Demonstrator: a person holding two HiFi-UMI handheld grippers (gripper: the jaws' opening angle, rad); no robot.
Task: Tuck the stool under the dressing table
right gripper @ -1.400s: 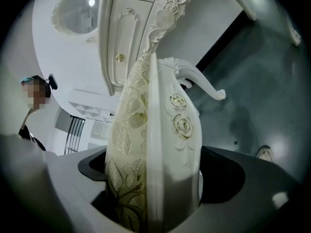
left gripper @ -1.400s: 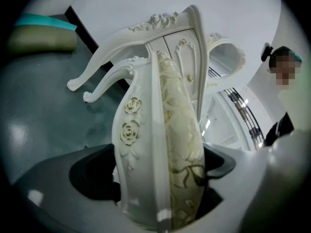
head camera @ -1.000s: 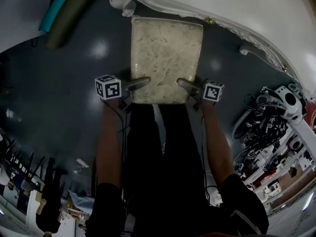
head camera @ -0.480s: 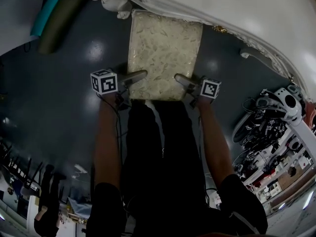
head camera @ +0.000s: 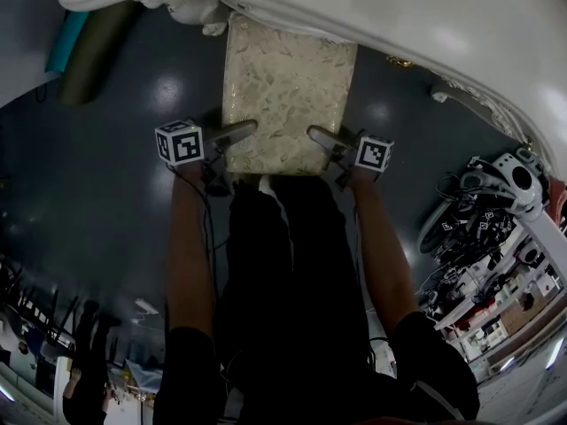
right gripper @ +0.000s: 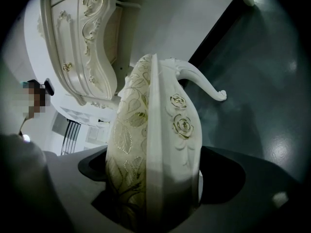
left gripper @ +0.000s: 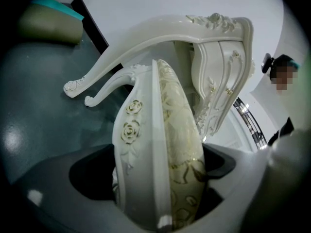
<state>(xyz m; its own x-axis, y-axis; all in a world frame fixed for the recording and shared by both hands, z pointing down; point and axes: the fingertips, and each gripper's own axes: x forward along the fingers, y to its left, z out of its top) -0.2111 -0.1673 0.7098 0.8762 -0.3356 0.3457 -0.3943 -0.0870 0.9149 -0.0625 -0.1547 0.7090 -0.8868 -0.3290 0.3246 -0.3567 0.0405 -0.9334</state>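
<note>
The stool (head camera: 285, 91) has a cream, gold-patterned cushion and a white carved frame with rose ornaments. Its far end lies under the white dressing table (head camera: 399, 25) at the top of the head view. My left gripper (head camera: 237, 132) is shut on the stool's near left edge, my right gripper (head camera: 321, 137) on its near right edge. In the left gripper view the stool's seat edge (left gripper: 155, 149) fills the jaws, with the dressing table (left gripper: 214, 62) beyond. The right gripper view shows the same: the stool (right gripper: 155, 149) is clamped, the table's drawers (right gripper: 82, 47) ahead.
Dark glossy floor (head camera: 97, 202) surrounds the stool. A teal and olive roll (head camera: 84, 42) lies at the upper left. A pile of devices and cables (head camera: 483, 211) sits on the right. The table's curved leg (left gripper: 116, 57) stands close beside the stool's leg (left gripper: 104, 93).
Both grippers have moved forward with the stool, and more of the cushion's far end now lies under the dressing table's edge.
</note>
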